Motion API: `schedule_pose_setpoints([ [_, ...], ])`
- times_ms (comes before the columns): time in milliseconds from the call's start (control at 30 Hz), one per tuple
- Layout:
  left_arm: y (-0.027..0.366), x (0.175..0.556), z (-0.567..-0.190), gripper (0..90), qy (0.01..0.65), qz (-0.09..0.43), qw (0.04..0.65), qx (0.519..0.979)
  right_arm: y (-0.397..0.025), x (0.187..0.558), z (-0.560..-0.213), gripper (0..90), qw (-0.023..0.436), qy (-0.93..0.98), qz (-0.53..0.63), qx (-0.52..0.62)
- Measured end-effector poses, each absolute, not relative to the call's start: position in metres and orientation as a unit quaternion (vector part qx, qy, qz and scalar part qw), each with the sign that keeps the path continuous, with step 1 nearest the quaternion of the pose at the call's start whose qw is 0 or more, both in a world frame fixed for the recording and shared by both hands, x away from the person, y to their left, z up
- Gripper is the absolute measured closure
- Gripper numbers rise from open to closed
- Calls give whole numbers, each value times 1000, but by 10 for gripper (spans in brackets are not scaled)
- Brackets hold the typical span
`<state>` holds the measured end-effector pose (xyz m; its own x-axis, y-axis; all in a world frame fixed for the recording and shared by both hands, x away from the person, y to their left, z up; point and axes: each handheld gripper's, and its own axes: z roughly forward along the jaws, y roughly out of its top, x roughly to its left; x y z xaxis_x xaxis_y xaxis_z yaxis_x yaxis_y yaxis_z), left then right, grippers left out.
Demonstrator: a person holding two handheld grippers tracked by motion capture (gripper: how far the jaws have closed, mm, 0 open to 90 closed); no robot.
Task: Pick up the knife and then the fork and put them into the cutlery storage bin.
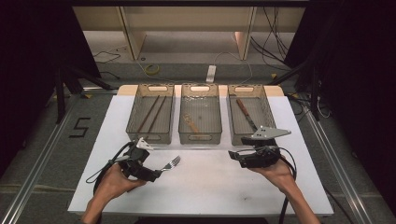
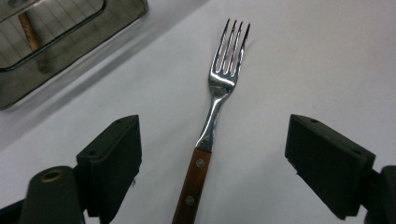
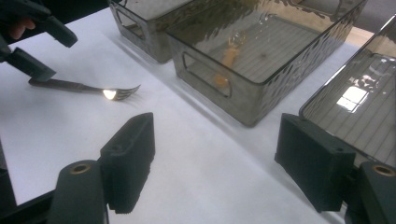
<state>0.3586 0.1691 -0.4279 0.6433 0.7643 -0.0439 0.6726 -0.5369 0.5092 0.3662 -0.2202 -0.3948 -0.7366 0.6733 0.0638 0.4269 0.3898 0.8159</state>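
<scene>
Three bins stand in a row at the far side of the table (image 1: 205, 186): the left bin (image 1: 150, 119), the middle bin (image 1: 200, 119) and the right bin (image 1: 250, 120). A fork (image 1: 172, 163) lies on the table near the left bin, tines pointing far-right. The left gripper (image 1: 156, 173) sits at the fork's handle end, and the right gripper (image 1: 232, 154) sits well apart to the right, near the right bin.

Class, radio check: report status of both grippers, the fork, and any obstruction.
Left gripper open, jaws either side of the fork handle, not gripping. Right gripper open, holding nothing. Fork flat on white table. Nothing in the way.
</scene>
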Motion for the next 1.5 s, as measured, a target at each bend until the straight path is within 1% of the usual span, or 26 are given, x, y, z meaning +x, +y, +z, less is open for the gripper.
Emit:
schedule_pose_setpoints([
  [167, 173, 358, -429, 184, 413, 83, 237, 875, -223, 354, -399, 275, 135, 820, 444, 335],
  [300, 175, 357, -428, 210, 407, 79, 236, 879, -225, 346, -402, 257, 132, 820, 448, 332],
  [467, 178, 356, -432, 249, 399, 71, 198, 892, -224, 339, -407, 256, 126, 824, 445, 327],
  [600, 182, 356, -437, 297, 404, 56, 183, 895, -222, 336, -410, 256, 121, 826, 442, 327],
  [867, 186, 356, -444, 404, 399, 53, 151, 903, -220, 332, -414, 257, 114, 830, 439, 323],
  [1033, 186, 357, -450, 445, 401, 50, 132, 905, -220, 332, -415, 258, 112, 830, 439, 325],
  [1400, 185, 358, -459, 568, 394, 37, 109, 912, -218, 331, -417, 258, 107, 834, 437, 320],
  [1500, 186, 358, -460, 582, 390, 39, 106, 914, -218, 330, -417, 258, 107, 833, 438, 321],
])
